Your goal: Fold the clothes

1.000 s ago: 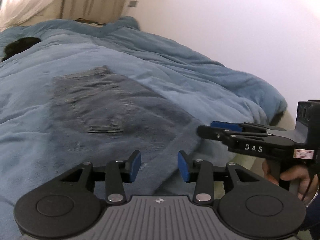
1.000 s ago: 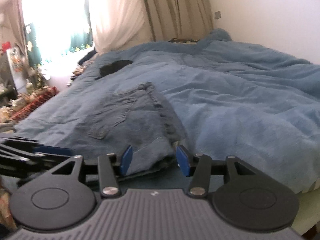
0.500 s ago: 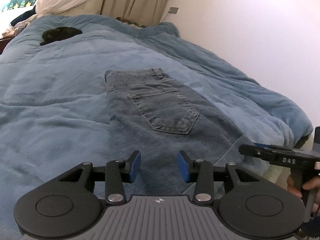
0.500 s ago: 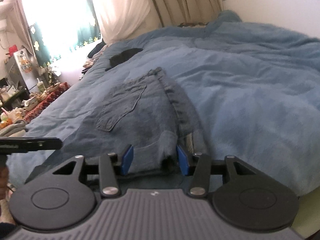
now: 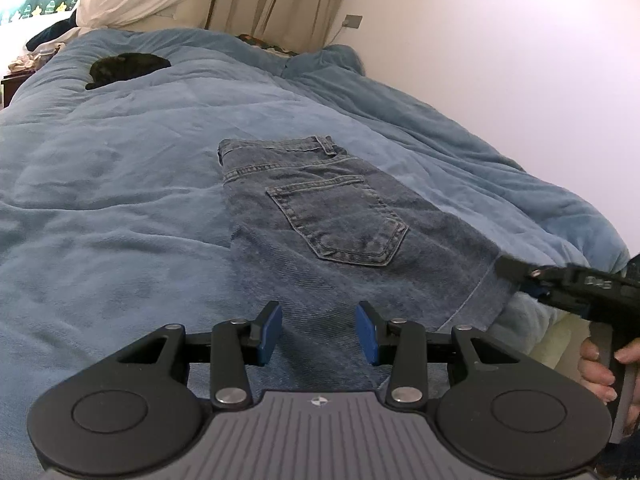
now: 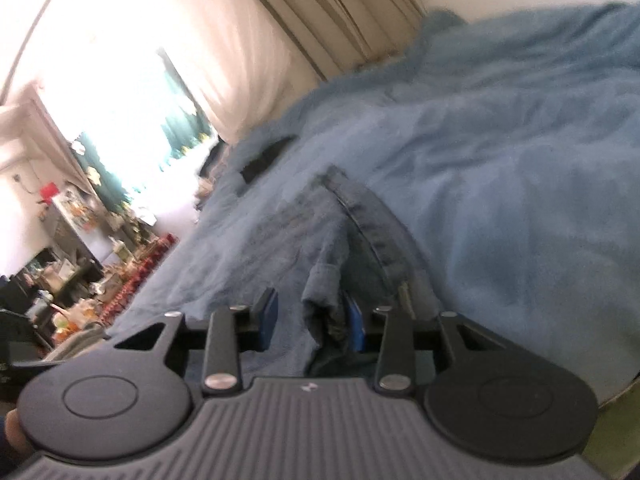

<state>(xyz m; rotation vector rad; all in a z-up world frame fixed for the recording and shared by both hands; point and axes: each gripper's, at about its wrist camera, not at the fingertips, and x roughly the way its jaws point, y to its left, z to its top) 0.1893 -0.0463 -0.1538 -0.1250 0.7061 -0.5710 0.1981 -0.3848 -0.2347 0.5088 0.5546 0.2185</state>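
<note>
Jeans point(image 5: 320, 216) flat on bed point(image 5: 120, 208), waistband far. Dark item point(image 5: 124, 68) behind, far left. Curtains point(image 5: 272, 4) beyond; wall point(image 5: 500, 60) right.

The right gripper point(image 6: 310, 320) has rolled, its jaws closing around what seems the jeans' point(image 6: 320, 280) raised hem.

Item: your one pair of blue denim jeans point(image 5: 344, 240), lying flat on the bed at the centre of the left wrist frame. Back side up: you see a stitched patch pocket point(image 5: 340, 222) mid-frame and the waistband with a belt loop at the far end, toward upper centre. The legs run down to the lower right. In the right wrist frame, blurred, a bunched fold of the denim point(image 6: 324, 296) stands up at lower centre.
</note>
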